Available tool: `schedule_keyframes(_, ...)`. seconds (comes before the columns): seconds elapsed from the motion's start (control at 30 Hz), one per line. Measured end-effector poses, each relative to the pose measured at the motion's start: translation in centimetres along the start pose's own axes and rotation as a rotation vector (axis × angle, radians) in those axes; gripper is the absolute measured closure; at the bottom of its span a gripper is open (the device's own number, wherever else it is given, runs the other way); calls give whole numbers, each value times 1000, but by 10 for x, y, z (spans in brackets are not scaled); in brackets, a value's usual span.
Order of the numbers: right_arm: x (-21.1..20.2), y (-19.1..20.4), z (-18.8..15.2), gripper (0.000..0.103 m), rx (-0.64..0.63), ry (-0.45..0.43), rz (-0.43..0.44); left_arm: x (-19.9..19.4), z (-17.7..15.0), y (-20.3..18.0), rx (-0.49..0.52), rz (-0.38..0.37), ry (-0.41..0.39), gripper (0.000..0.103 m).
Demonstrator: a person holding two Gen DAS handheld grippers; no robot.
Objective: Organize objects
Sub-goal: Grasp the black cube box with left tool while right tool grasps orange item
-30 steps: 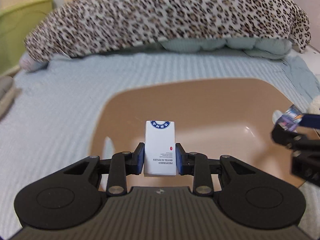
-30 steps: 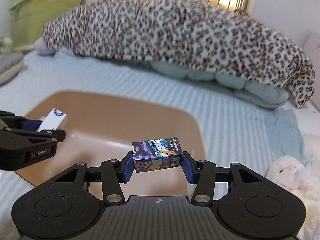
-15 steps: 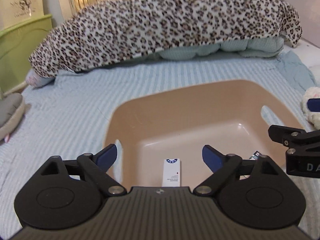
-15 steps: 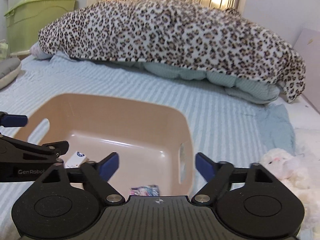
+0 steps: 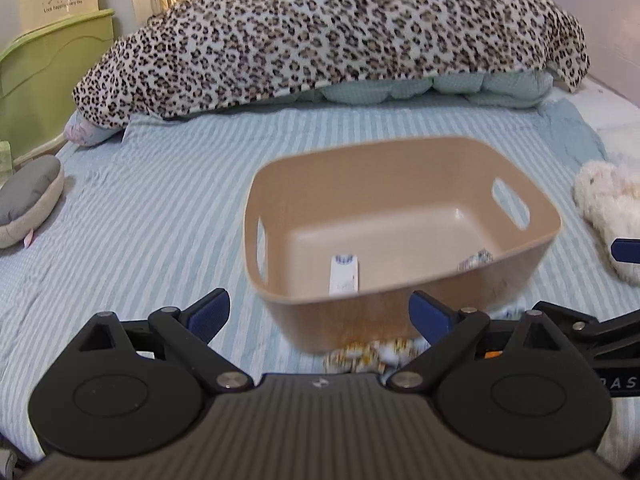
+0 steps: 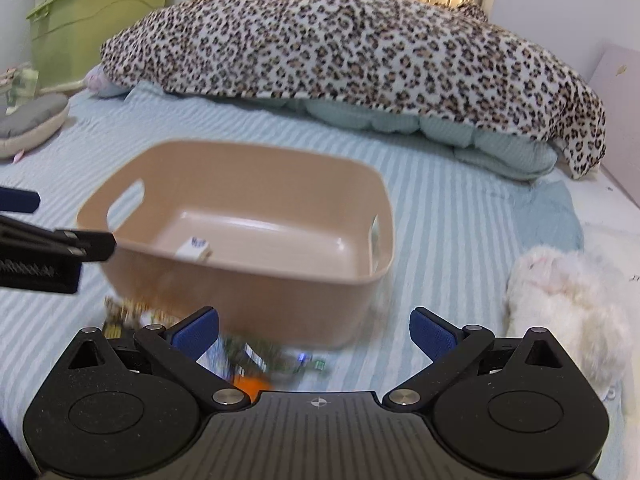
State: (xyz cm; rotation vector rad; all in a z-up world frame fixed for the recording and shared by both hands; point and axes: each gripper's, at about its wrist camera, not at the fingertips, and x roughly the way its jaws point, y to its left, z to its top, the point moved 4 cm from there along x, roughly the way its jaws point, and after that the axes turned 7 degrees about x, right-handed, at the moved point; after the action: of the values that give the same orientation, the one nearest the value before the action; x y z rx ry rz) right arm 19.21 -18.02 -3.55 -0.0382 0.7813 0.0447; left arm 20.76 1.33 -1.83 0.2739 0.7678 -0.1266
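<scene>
A tan plastic basket (image 5: 404, 152) stands on the striped bed; it also shows in the right wrist view (image 6: 256, 272). A white box (image 5: 343, 273) lies on its floor, also seen in the right wrist view (image 6: 193, 249). A colourful cartoon box (image 5: 476, 259) lies at the basket's right side. My left gripper (image 5: 319, 312) is open and empty, in front of the basket. My right gripper (image 6: 315, 330) is open and empty, also in front of it. Several small packets (image 5: 362, 354) lie blurred on the bed before the basket, also in the right wrist view (image 6: 256, 356).
A leopard-print blanket (image 5: 328, 32) lies heaped across the back over a pale quilt. A white plush toy (image 6: 568, 304) lies right of the basket. A grey cushion (image 5: 28, 200) lies at the left. A green storage box (image 6: 88, 24) stands at the back left.
Both grippers opened and let go of their boxes, which now lie in the basket. Both grippers then drew back and down, off the basket, to its near side.
</scene>
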Motion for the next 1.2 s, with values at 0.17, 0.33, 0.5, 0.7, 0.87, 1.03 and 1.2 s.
schedule_keyframes(0.17,10,3,-26,0,7,57,15,12,-24,3,15,-16,100,7)
schedule_keyframes(0.33,25,6,-43,0,10,113,28,37,-50,9,14,-22,200,7)
schedule_keyframes(0.5,37,12,-56,0,-5,154,41,56,-72,7,20,-37,266,7)
schedule_keyframes(0.7,57,16,-68,0,4,217,69,70,-78,-1,14,-76,272,7)
schedule_keyframes(0.87,72,21,-76,0,-15,250,69,74,-74,-9,9,-112,243,7)
schedule_keyframes(1.03,79,25,-79,0,-22,265,74,88,-69,-10,-42,-89,249,7)
schedule_keyframes(1.2,83,26,-79,7,-16,253,73,100,-69,-9,-78,-78,275,9)
